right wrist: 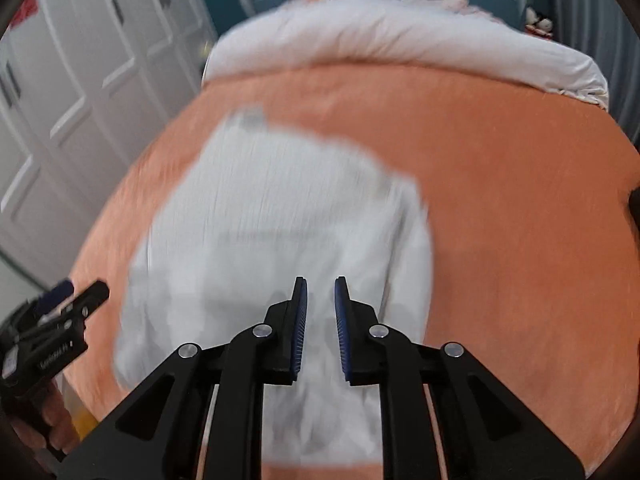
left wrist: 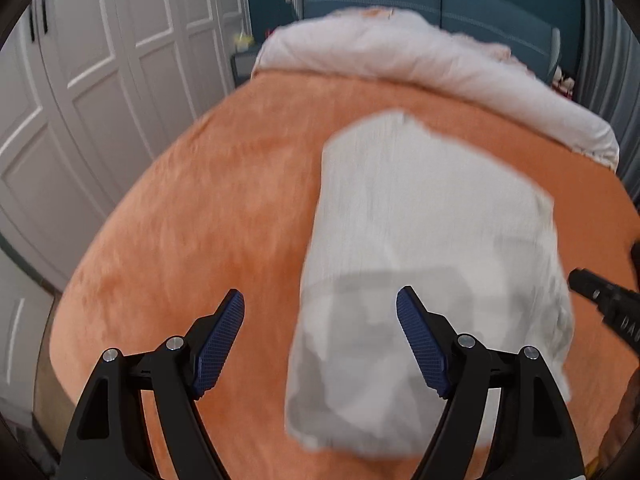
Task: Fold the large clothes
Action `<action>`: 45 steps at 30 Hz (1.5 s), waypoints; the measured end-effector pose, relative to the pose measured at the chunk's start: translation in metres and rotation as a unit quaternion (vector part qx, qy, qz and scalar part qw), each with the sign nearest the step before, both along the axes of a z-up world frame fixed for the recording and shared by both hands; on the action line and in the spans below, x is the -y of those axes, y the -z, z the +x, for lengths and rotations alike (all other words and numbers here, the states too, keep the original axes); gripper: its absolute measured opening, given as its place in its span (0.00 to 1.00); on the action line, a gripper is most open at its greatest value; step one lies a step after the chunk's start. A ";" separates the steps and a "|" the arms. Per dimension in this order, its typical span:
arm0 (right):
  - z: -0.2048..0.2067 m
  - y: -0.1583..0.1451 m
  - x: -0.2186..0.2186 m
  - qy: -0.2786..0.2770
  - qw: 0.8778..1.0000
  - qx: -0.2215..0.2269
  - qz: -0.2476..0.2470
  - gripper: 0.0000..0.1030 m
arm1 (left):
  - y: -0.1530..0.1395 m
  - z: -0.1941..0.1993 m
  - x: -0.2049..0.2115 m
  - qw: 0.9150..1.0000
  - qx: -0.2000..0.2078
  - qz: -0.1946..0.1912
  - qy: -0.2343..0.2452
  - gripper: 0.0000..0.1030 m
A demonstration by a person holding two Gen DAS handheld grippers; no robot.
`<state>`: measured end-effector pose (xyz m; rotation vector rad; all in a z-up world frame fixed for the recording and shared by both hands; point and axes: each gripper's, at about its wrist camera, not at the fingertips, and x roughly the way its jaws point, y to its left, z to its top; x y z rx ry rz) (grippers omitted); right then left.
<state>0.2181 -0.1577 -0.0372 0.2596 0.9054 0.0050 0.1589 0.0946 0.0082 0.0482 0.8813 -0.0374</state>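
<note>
**Both tools empty above the garment**

Your left tool [left wrist: 320,338] gapes wide; your right tool [right wrist: 321,330] stands barely parted, gripping nothing. The folded white garment [left wrist: 432,216] lies on the orange bedspread [left wrist: 208,208]. It looks light and limp: pinch corners or a folded edge.

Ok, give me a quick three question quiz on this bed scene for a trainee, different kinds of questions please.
1. True or false: the white garment lies on the orange bedspread.
2. Which tool has the wider gap between its pads? A) left tool B) right tool C) both equal
3. Fill in: neither tool holds ____.

Key:
1. True. It lies partly folded, and the rolled white duvet sits beyond it.
2. A. The left pads stand far apart; the right ones leave only a narrow gap.
3. Anything. Both gaps are empty above the cloth.
</note>
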 end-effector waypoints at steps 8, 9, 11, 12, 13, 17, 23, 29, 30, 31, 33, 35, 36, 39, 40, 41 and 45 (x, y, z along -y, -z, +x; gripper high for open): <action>0.083 0.035 0.018 0.061 0.996 -0.047 -0.042 0.14 | 0.034 0.093 0.030 0.999 -0.028 -0.041 -0.006 0.77; 0.081 0.053 0.021 0.063 0.996 -0.060 -0.034 0.15 | 0.052 0.103 0.029 0.998 -0.040 -0.050 -0.015 0.82; 0.080 0.082 0.024 0.060 0.996 -0.055 -0.020 0.15 | 0.068 0.109 0.026 0.995 -0.024 -0.086 -0.032 0.89; 0.080 0.087 0.022 0.058 0.997 -0.047 -0.020 0.15 | 0.073 0.110 0.024 0.994 -0.026 -0.099 -0.037 0.90; 0.080 0.095 0.022 0.060 0.997 -0.038 -0.017 0.15 | 0.078 0.111 0.023 0.992 -0.027 -0.115 -0.041 0.91; 0.082 0.109 0.024 0.062 0.998 -0.023 -0.009 0.14 | 0.095 0.111 0.026 0.992 -0.007 -0.113 -0.051 0.95; 0.076 0.103 0.020 0.051 0.998 -0.019 -0.042 0.14 | 0.099 0.112 0.036 0.996 0.005 -0.074 -0.051 0.95; -0.017 0.026 0.023 0.024 1.000 0.006 -0.014 0.42 | 0.052 0.055 0.013 0.998 -0.010 -0.066 -0.009 0.92; -0.036 0.022 0.022 0.018 1.000 0.006 -0.018 0.48 | 0.045 0.033 0.006 0.998 -0.010 -0.065 -0.001 0.92; -0.062 0.019 0.019 0.007 1.000 0.001 -0.025 0.49 | 0.042 0.015 0.002 0.998 -0.013 -0.059 0.003 0.92; -0.105 0.024 0.014 0.004 0.999 -0.012 -0.032 0.51 | 0.041 -0.020 -0.003 0.999 -0.020 -0.040 0.010 0.92; -0.139 0.035 0.009 0.013 0.999 -0.029 -0.035 0.52 | 0.047 -0.053 -0.005 0.999 -0.028 -0.022 0.009 0.92; -0.158 0.044 0.004 0.020 0.999 -0.037 -0.034 0.52 | 0.053 -0.073 -0.003 0.999 -0.033 -0.013 0.007 0.92; -0.190 0.068 -0.009 0.041 0.997 -0.059 -0.032 0.56 | 0.072 -0.104 0.004 0.998 -0.058 -0.011 0.015 0.92; -0.194 0.075 -0.011 0.050 0.996 -0.068 -0.035 0.57 | 0.078 -0.109 0.006 0.998 -0.067 -0.007 0.018 0.92; -0.200 0.080 -0.014 0.058 0.995 -0.072 -0.035 0.58 | 0.085 -0.117 0.009 0.997 -0.073 -0.002 0.022 0.92; -0.215 0.091 -0.028 0.061 0.995 -0.061 -0.055 0.66 | 0.099 -0.135 0.015 0.997 -0.070 0.015 0.030 0.92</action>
